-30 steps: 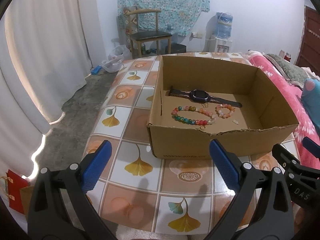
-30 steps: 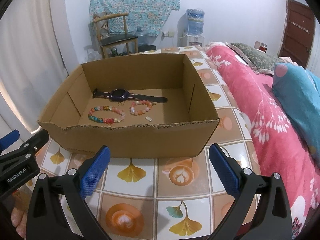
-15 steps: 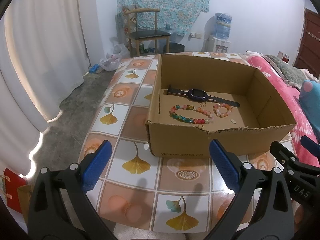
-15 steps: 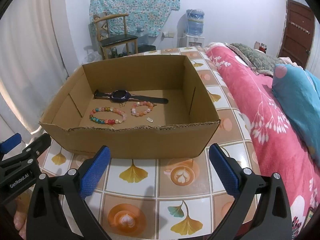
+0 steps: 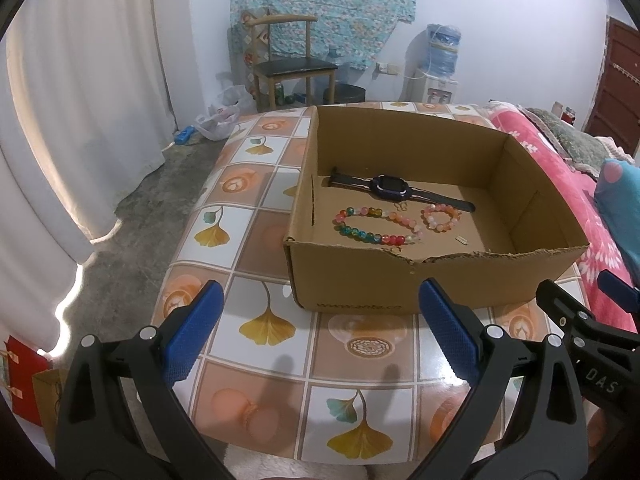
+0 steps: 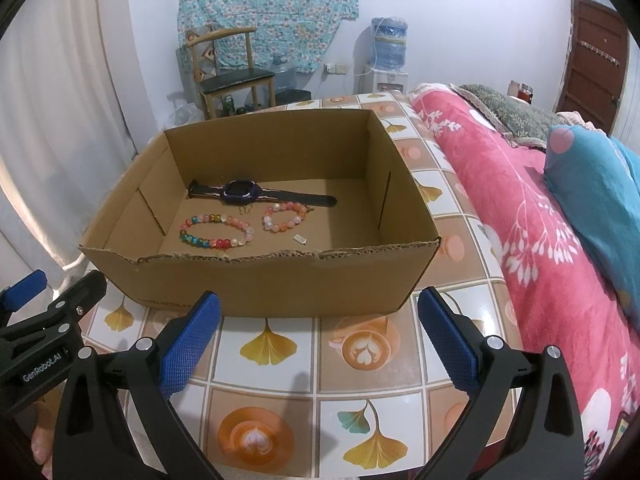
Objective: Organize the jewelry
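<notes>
An open cardboard box (image 5: 360, 280) (image 6: 280, 280) stands on the tiled table. Inside lie a dark watch (image 5: 390, 185) (image 6: 242, 191), a long multicoloured bead bracelet (image 5: 376, 226) (image 6: 216, 232), a small pink bead bracelet (image 5: 440, 218) (image 6: 284, 216) and a tiny pale tag (image 5: 461, 239) (image 6: 300, 238). My left gripper (image 5: 320, 336) is open and empty, short of the box's near wall. My right gripper (image 6: 320, 336) is open and empty, also short of the near wall. Each gripper shows at the edge of the other's view.
The table (image 5: 260, 320) has a ginkgo-leaf and coffee-cup tile pattern. A pink floral bedspread (image 6: 520, 220) and a blue pillow (image 6: 592, 184) lie to the right. A chair (image 5: 292, 68), a water dispenser (image 5: 440, 64) and white curtains (image 5: 80, 120) stand behind and to the left.
Both grippers have drawn back and risen slightly, so the box looks a little farther and more of its floor shows. Both stay open. The jewellery has not moved.
</notes>
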### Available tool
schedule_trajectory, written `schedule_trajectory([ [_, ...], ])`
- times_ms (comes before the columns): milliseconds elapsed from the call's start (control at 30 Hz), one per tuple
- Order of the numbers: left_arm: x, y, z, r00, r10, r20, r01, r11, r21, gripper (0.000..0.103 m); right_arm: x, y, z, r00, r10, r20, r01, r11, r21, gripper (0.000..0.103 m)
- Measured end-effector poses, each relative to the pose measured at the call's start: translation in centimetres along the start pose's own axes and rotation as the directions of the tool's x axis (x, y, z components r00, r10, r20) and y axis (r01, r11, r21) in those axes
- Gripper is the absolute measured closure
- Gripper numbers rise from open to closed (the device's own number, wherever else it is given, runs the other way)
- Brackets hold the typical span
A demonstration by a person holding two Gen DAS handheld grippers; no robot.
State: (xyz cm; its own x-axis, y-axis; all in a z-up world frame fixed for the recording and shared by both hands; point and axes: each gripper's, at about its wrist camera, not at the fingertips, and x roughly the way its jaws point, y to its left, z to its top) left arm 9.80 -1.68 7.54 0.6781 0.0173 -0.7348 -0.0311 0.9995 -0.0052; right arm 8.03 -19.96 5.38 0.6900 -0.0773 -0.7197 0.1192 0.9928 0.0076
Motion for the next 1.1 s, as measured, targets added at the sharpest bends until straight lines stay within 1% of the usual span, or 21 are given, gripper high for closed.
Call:
schedule_trajectory([
  [1100,0.03,-0.12,0.02,1.0,0.001,0.0,-0.001,1.0,-0.001,0.008,-0.18,0.02,-0.2,1.0,-0.002,-0.005,0.002,1.0,0.004,0.007],
])
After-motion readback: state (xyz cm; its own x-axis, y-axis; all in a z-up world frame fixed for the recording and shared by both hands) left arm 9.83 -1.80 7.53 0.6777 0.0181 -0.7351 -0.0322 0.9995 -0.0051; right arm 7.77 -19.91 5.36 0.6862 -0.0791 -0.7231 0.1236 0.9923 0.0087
